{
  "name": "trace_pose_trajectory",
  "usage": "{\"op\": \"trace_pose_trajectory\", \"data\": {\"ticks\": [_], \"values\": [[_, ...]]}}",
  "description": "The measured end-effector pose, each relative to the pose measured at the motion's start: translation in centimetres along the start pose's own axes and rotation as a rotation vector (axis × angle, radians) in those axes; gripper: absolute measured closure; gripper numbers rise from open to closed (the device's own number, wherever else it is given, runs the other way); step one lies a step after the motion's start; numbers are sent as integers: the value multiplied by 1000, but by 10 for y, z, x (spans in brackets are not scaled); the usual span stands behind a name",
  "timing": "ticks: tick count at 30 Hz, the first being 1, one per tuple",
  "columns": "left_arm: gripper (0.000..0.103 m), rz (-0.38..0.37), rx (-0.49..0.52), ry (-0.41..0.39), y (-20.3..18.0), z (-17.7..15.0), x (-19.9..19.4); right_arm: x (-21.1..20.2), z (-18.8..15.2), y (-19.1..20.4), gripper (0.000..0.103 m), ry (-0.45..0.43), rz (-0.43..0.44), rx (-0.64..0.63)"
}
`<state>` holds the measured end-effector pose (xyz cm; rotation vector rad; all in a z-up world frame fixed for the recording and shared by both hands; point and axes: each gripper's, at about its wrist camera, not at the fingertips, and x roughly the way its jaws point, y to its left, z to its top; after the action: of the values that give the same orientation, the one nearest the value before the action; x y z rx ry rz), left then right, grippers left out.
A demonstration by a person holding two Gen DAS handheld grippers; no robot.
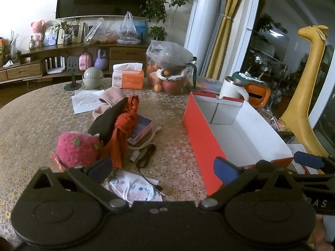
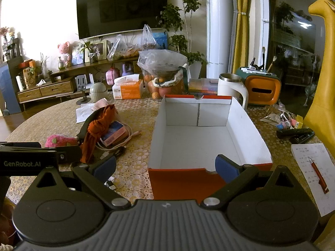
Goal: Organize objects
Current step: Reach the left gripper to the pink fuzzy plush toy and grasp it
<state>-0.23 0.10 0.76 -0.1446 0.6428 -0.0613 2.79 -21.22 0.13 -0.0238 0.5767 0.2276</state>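
Spread across the table [image 2: 136, 113], left of the empty box [image 2: 199, 144], a pile is seen: plush [image 1: 77, 148], red cloth [image 1: 125, 125], cable [image 1: 146, 156], while both grippers, left [image 1: 162, 168] and right [image 2: 165, 165], are held wide apart, empty.

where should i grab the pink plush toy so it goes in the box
Pinch the pink plush toy across its round body from above, using the left gripper, already open nearest it. It's soft and should squash between the fingers. Its right side touches the red cloth, so avoid snagging that.
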Motion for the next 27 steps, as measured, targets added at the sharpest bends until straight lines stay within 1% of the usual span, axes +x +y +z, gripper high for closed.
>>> {"op": "trace_pose_trajectory", "data": {"ticks": [10, 15, 18, 21, 24, 27], "values": [[1, 32, 6, 4, 5, -1, 4, 4, -1, 7, 1, 6, 11, -38], [1, 28, -11, 3, 14, 0, 8, 10, 3, 14, 1, -3, 33, -71], [1, 60, -2, -17, 20, 3, 9, 13, 5, 13, 1, -10, 32, -81], [1, 95, 0, -35, 32, 5, 13, 18, 10, 6, 1, -10, 12, -69], [1, 127, -5, -47, 48, 8, 18, 24, 17, -8, 2, -17, -29, -60], [1, 161, -3, -42, 65, 11, 28, 30, 24, -24, 2, -19, -70, -60]]}}
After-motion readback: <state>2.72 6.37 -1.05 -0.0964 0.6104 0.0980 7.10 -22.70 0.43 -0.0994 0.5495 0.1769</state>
